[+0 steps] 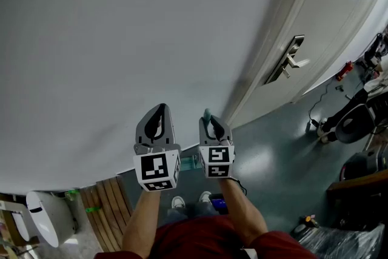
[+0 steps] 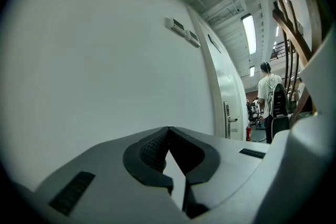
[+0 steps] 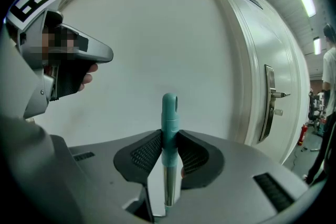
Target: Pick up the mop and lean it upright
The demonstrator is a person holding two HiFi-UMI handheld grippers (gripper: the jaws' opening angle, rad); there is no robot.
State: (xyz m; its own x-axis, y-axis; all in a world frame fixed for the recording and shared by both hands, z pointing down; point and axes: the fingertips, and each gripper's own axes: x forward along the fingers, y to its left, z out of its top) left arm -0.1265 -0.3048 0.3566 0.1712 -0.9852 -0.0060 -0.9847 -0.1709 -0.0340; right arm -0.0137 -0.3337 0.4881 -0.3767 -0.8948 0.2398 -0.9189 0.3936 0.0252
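The mop's handle [image 3: 169, 113] has a teal plastic end over a shiny metal shaft [image 3: 168, 181] and stands upright in front of the white wall. My right gripper [image 3: 169, 136] is shut on the teal end, which sticks up above the pads. In the head view that teal tip [image 1: 207, 114] rises from the right gripper [image 1: 210, 124]. The left gripper [image 1: 159, 113] hangs just left of it, apart from the handle. In the left gripper view its jaws [image 2: 168, 129] are shut, tips touching, with nothing between them. The mop's head is hidden.
A white wall [image 1: 121, 39] fills most of the view. A white door with a metal lever handle [image 1: 286, 65] stands to the right. Wooden slats [image 1: 106, 209] and a white bin [image 1: 48, 218] are at lower left. Chairs and clutter [image 1: 354, 121] sit on the floor at right; a person [image 2: 269, 93] stands far off.
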